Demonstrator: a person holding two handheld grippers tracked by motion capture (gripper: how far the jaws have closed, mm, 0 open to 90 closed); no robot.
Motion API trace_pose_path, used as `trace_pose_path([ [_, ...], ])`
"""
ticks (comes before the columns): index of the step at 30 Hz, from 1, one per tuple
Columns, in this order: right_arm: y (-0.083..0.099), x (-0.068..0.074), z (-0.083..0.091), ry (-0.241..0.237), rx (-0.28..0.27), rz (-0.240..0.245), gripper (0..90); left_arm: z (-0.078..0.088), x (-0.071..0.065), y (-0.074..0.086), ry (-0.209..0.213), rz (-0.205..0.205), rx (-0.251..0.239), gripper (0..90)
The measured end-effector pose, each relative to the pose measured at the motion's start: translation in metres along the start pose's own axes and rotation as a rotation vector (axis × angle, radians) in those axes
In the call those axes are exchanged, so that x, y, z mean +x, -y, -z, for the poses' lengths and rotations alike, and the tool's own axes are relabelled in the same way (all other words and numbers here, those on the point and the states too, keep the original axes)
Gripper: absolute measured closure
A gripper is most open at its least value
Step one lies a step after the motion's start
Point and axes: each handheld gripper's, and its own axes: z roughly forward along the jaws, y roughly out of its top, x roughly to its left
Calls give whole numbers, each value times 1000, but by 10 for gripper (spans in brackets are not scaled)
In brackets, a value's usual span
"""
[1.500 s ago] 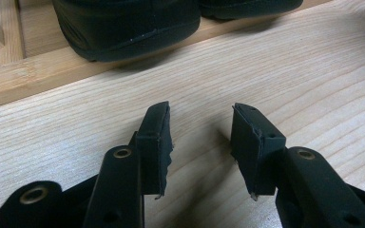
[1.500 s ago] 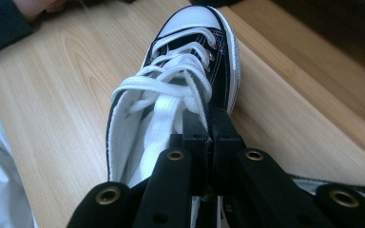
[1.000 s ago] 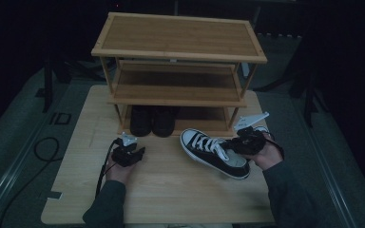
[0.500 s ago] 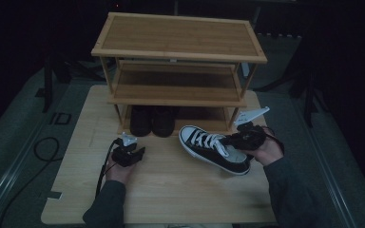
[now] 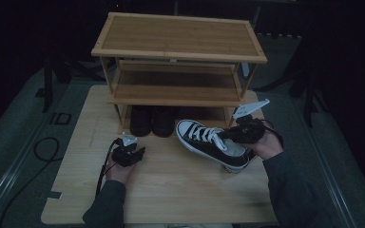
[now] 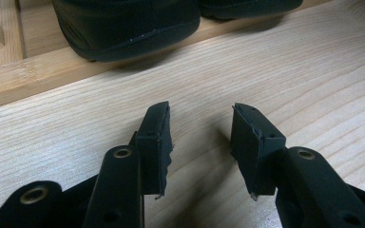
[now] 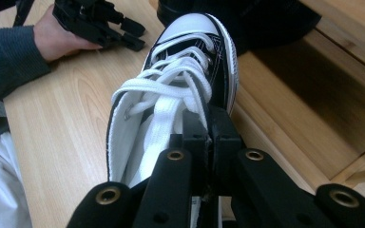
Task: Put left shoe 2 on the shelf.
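Observation:
A black-and-white lace-up sneaker (image 5: 208, 141) hangs tilted just above the wooden board, toe toward the shoe rack (image 5: 178, 35). My right gripper (image 5: 229, 135) is shut on the edge of its opening. In the right gripper view the jaws (image 7: 208, 121) pinch the sneaker (image 7: 190, 61) beside the laces. My left gripper (image 5: 135, 152) rests on the board at the left, open, with nothing between its fingers. In the left gripper view its jaws (image 6: 199, 128) stand apart over bare wood, pointing at a black shoe (image 6: 123, 23).
Two black shoes (image 5: 152, 121) stand on the rack's bottom shelf, left of the sneaker's toe. The rack's low front rail (image 6: 28, 76) lies just ahead of the left gripper. The other hand's gripper (image 7: 104, 21) shows far off. A cable (image 5: 38, 147) loops beside the board.
The right gripper has lifted the sneaker slightly and carried it a little toward the rack. The left gripper has stayed where it was.

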Motion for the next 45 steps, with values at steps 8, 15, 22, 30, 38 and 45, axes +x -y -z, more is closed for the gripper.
trace_pose_path([
  [8,-11,-1,5,-9,-25,6,882,0,0,0,1,0,1,586],
  [15,-27,0,15,-12,-61,21,882,0,0,0,0,-3,1,585],
  [22,-41,0,24,-19,-91,28,881,0,0,0,1,-2,0,585],
  [30,-56,-5,29,-18,-131,23,882,0,0,0,1,-2,1,585],
  [38,-76,-18,28,21,-173,-8,882,0,1,0,2,-1,0,585],
  [45,-90,-21,16,99,-168,-21,882,0,1,0,3,0,0,586],
])
